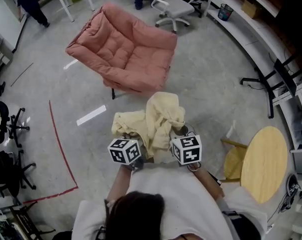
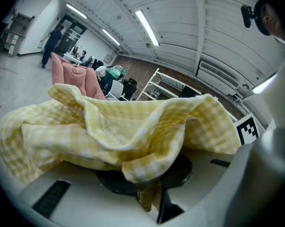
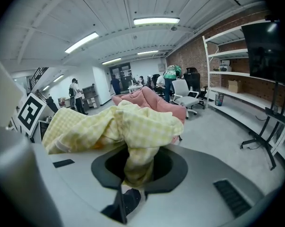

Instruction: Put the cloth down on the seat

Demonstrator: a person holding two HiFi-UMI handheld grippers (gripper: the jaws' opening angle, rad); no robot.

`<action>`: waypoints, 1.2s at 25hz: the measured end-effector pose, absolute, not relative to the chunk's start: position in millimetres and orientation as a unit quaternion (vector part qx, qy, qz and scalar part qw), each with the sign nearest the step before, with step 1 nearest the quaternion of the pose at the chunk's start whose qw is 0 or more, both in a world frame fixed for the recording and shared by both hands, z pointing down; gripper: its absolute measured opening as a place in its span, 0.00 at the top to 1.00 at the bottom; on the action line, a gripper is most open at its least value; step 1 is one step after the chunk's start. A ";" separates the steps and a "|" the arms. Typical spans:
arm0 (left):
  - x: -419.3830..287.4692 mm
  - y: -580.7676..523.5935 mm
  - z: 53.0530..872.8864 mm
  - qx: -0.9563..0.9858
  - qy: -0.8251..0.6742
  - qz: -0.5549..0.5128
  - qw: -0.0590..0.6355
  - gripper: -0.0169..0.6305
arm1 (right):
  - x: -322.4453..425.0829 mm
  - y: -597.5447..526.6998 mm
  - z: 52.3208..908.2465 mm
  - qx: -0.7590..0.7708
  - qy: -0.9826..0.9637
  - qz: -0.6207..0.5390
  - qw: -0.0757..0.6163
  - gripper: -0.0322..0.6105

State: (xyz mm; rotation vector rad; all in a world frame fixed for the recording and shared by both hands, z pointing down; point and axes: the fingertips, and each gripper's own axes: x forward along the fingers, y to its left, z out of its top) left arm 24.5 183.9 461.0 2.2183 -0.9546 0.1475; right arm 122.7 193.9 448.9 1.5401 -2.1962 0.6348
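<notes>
Holding: you have the yellow checked cloth [image 1: 153, 121] bunched up in the air between your two claws, just in front of your chest.
Left claw [image 2: 151, 197]: pinching a fold of the cloth. The rest of the fabric drapes back over the claw's body and fills most of the left gripper view.
Right claw [image 3: 133, 183]: pinching another fold. The fabric hangs down through the dark opening to the jaws and piles up above it.
Marker cubes: your left cube [image 1: 124, 150] and right cube [image 1: 186, 149] sit side by side, near each other, with the cloth rising between and beyond them.
Armchair [image 1: 123, 49]: pink and padded, standing on the grey floor [image 1: 206, 94] ahead of you, its front edge turned toward you.
Cloth and seat: from your head view the cloth's far end shows just beside the armchair's front edge, short of the seat cushion. The right gripper view shows the armchair behind the cloth.
Surroundings: a round wooden table [image 1: 265, 164] stands at your right. A white office chair [image 1: 173, 4] stands beyond the armchair. A red tape line [image 1: 58, 144] runs over the floor at your left.
</notes>
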 end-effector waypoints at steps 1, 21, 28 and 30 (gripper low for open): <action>22.9 176.5 461.5 0.858 -0.367 0.059 0.353 0.83 | 121.1 186.8 449.6 0.550 -0.780 0.227 0.192 0.82; -34.1 33.7 467.7 0.867 -0.316 0.085 0.375 0.83 | 62.1 52.6 454.4 0.581 -0.745 0.257 0.203 0.82; -47.5 -12.3 467.9 0.878 -0.297 0.101 0.362 0.83 | 47.4 12.6 456.0 0.602 -0.732 0.258 0.189 0.82; -55.8 -20.2 468.6 0.880 -0.295 0.103 0.359 0.83 | 38.9 5.0 457.3 0.603 -0.731 0.258 0.189 0.82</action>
